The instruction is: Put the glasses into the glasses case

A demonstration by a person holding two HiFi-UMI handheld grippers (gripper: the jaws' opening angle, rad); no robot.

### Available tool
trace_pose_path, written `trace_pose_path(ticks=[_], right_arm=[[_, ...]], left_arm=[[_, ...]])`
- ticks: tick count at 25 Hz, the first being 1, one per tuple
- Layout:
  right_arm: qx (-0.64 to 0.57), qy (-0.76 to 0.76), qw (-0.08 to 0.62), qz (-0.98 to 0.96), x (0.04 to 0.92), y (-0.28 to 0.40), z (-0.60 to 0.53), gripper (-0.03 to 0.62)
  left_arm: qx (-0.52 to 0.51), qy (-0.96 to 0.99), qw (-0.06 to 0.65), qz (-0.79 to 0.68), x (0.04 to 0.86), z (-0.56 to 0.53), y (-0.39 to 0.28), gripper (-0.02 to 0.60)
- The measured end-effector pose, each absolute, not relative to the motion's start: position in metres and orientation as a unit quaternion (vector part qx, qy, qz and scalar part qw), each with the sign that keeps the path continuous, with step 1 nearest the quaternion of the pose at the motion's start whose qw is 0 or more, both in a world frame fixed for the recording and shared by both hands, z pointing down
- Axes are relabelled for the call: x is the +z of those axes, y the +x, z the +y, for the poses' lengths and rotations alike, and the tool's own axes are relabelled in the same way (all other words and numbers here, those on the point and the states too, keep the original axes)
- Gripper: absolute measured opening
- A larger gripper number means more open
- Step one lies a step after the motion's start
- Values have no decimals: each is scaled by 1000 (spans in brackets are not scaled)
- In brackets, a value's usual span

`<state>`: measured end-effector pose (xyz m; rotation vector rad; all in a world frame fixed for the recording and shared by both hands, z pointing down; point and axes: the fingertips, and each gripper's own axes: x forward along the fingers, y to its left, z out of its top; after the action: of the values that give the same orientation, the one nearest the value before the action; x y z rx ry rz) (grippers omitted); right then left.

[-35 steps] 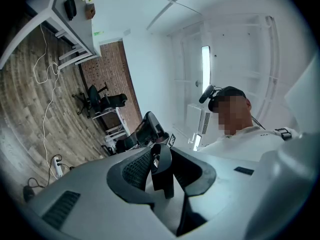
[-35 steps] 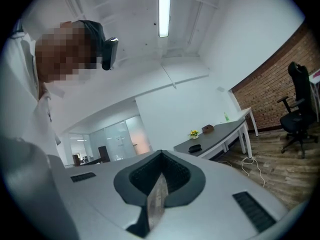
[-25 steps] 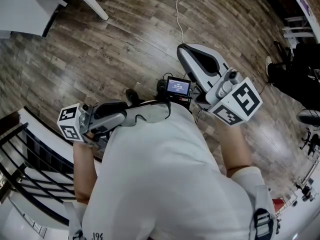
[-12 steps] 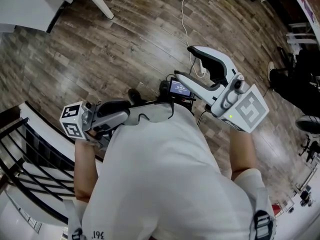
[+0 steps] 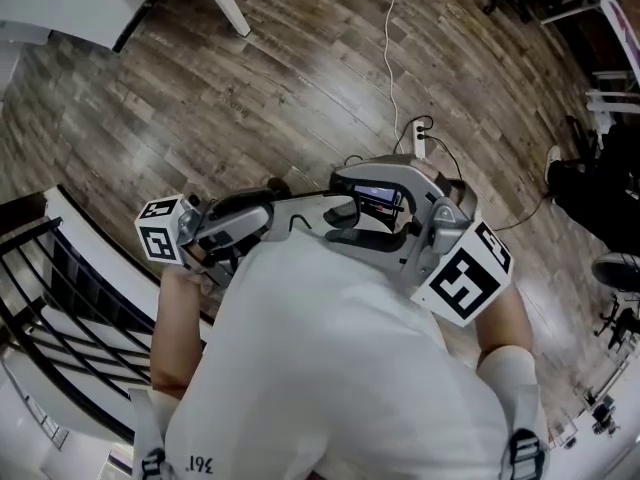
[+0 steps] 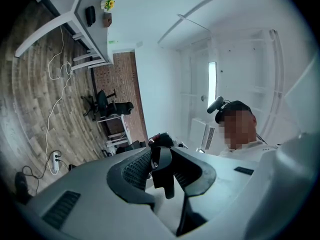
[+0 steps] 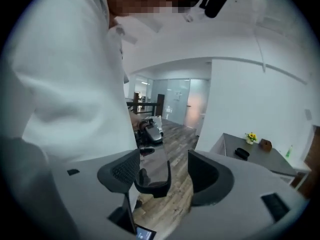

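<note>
Glasses with a dark frame and clear lenses (image 5: 312,214) hang in the air in front of my white shirt (image 5: 330,348), above the brown wood-plank floor (image 5: 250,88). They reach across from one set of jaws to the other.

My left gripper (image 5: 272,198), grey plastic with a marker cube at its back, has them. In the left gripper view (image 6: 164,170) a dark piece of the frame (image 6: 160,161) stands upright between the two ribbed pads. The jaws are closed on it, pinching it from both sides.

My right gripper (image 5: 340,208), the same grey make, has its jaws spread wide, and they have just been opening. In the right gripper view (image 7: 162,171) one lens (image 7: 152,166) stands edge-on inside the gap. It lies close against the pad on the picture's left and well clear of the other pad, so nothing is squeezed there. From the head view the two right jaws bracket the lens end, one above it and one below.

Beyond the right jaws a grey table (image 7: 265,166) carries a small bunch of yellow flowers (image 7: 251,137) and a dark oblong thing (image 7: 242,153). I cannot tell from here whether that is the case. Just past the right jaws in the head view sits a small lit screen (image 5: 380,196).
</note>
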<state>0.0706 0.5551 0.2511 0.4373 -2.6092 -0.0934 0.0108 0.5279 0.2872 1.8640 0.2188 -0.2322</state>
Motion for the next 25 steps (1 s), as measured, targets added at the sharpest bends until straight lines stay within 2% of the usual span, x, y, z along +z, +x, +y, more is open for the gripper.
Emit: trace_pose_path(ticks=[7, 25], right_arm=[[-125, 107, 337, -927, 273, 39, 554, 293], [-103, 118, 386, -909, 309, 11, 527, 301]], left_arm=[[-101, 805, 582, 55, 293, 517, 7, 127], [-116, 803, 584, 34, 302, 490, -8, 127]])
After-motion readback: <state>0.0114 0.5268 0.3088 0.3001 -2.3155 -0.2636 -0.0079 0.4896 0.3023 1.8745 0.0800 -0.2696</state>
